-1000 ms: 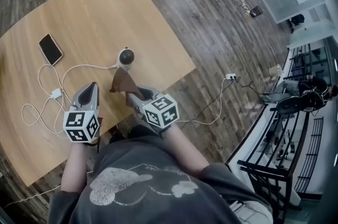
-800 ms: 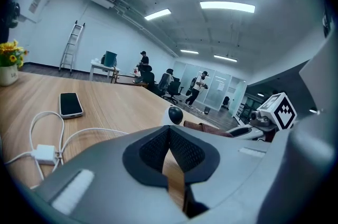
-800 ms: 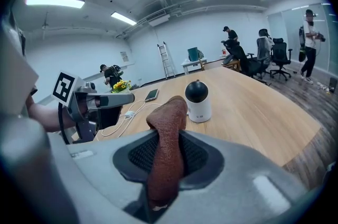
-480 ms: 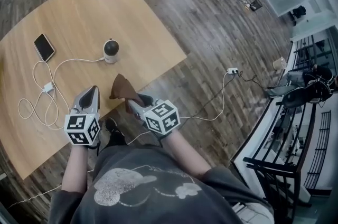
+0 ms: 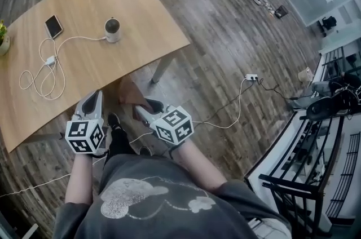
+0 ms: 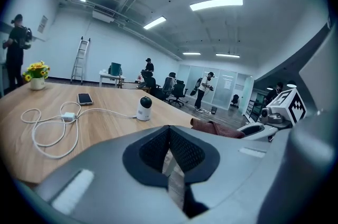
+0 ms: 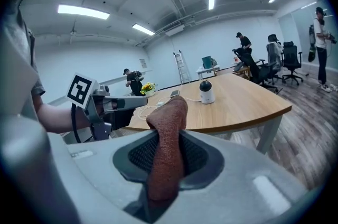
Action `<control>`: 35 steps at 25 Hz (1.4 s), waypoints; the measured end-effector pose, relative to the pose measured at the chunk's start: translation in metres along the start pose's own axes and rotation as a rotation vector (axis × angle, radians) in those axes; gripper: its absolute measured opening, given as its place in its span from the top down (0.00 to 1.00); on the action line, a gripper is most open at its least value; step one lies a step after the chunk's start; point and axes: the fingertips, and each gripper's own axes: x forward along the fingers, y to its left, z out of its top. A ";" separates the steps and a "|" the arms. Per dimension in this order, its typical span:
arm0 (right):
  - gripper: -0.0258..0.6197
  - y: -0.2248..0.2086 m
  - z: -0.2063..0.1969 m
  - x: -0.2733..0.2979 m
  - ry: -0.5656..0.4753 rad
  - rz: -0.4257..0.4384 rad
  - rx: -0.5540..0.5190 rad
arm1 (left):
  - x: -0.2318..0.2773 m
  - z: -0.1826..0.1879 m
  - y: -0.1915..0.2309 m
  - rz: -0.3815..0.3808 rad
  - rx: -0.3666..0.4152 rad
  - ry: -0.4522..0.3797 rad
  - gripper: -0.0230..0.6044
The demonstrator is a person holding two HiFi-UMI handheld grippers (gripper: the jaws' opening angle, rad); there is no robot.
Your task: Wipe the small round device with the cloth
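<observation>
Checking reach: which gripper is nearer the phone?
Left. The left gripper is near the table, with the phone ahead to its left; the right gripper, holding the cloth, is farther right.

lower end of cloth (image 7: pixel 169 128) hidden within right tool (image 7: pixel 165 162)

The wooden table (image 5: pixel 135 7) is standing on a dark wood floor (image 5: pixel 225 35). A small round device (image 5: pixel 112 29) is sitting on the table. A white cord (image 5: pixel 39 71) is looping away from the device. A phone (image 5: pixel 53 26) is lying near the cord, and a flower pot (image 5: pixel 3 40) is sitting at the edge.
</observation>
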 end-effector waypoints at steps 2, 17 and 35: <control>0.84 0.011 -0.011 -0.019 0.002 0.013 -0.015 | -0.020 -0.008 -0.014 0.019 0.004 -0.005 0.93; 0.84 0.044 -0.031 -0.073 -0.053 0.047 0.008 | -0.114 -0.011 -0.063 0.093 0.026 -0.082 0.93; 0.84 0.101 -0.046 -0.078 -0.074 -0.067 0.054 | -0.157 -0.007 -0.071 -0.069 0.011 -0.114 0.93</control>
